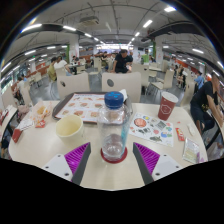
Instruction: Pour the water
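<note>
While hand-held gripper [113,158] brackets clear plastic bottle [114,128]

Bottle [114,125] ahead, bowl [69,127] left of it

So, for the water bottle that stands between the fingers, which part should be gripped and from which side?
Grip the water bottle at its clear middle body, below the blue cap, coming straight from the front as the gripper is now. It stands upright on the table, and its round sides suit the open fingers, one to each side.

Busy canteen hall: ceiling strip lights [150,22], white chairs [122,84], seated people [57,66] beyond.
</note>
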Tool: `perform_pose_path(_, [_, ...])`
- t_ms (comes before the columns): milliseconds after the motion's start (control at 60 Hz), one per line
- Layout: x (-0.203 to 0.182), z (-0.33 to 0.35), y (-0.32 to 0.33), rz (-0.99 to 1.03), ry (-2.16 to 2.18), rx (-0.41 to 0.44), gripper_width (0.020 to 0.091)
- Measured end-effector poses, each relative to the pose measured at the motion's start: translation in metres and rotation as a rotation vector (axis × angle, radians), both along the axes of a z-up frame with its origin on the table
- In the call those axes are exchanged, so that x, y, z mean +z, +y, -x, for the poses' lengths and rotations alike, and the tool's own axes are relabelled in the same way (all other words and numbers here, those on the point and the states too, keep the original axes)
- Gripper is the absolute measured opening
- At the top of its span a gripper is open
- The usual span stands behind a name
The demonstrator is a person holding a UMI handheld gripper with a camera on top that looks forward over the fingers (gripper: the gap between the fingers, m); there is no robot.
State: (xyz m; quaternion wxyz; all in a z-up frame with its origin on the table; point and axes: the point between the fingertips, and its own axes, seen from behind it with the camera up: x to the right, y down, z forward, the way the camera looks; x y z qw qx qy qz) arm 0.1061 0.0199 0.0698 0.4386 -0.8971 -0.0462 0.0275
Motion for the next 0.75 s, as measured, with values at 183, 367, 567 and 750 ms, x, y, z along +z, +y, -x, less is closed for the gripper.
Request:
perform_pose_path(183, [0.032, 0.016, -0.078, 0.07, -0.017, -0.046, 0.0851])
perform_pose_path(367, [0.064, 0.04, -0.141, 0.088, -0.025, -0.072, 0.0846])
perform_pose_path(567, [0.071, 0.059, -0.171, 0.095, -0.022, -0.082, 0.0851])
perform_pose_path(750, [0.075, 0.067, -0.172, 0.078, -0.056, -0.065, 0.0853])
